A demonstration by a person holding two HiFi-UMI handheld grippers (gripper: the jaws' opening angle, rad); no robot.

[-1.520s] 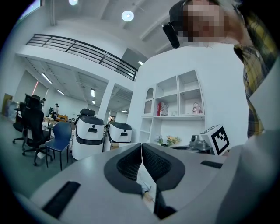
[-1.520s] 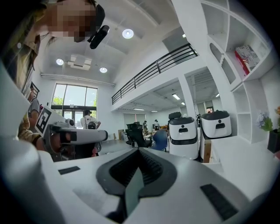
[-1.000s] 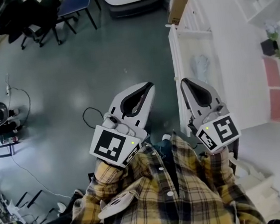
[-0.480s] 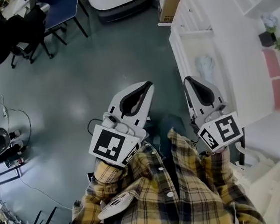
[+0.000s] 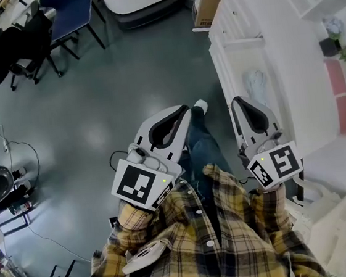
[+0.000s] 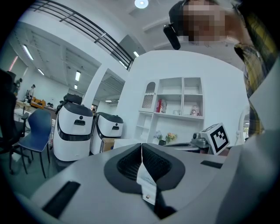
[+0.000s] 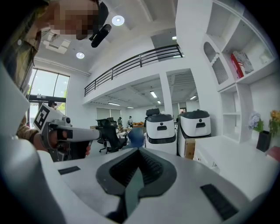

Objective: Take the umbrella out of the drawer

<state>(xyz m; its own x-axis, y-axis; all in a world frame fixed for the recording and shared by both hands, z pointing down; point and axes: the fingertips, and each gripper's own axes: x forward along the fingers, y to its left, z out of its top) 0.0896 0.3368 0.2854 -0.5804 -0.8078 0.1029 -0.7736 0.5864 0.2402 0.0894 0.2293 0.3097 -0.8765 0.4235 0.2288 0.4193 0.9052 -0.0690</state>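
The left tongs (image 6: pixel 141 148) fill the lower centre of the frame, their ribbed dark pads pressed together along one seam with nothing between them. Behind them, at left of centre, stand two rounded white-and-black machines (image 6: pixel 74 131), with a blue chair (image 6: pixel 36 129) at the left edge. A white shelf unit (image 6: pixel 175 114) in the middle holds red books (image 6: pixel 159 106), and a small pot of flowers (image 6: pixel 166 138) stands below it. At right of centre the right tongs (image 6: pixel 173 146) reach in with their marker cube (image 6: pixel 217 137). A plaid sleeve (image 6: pixel 258 65) runs down the right edge.
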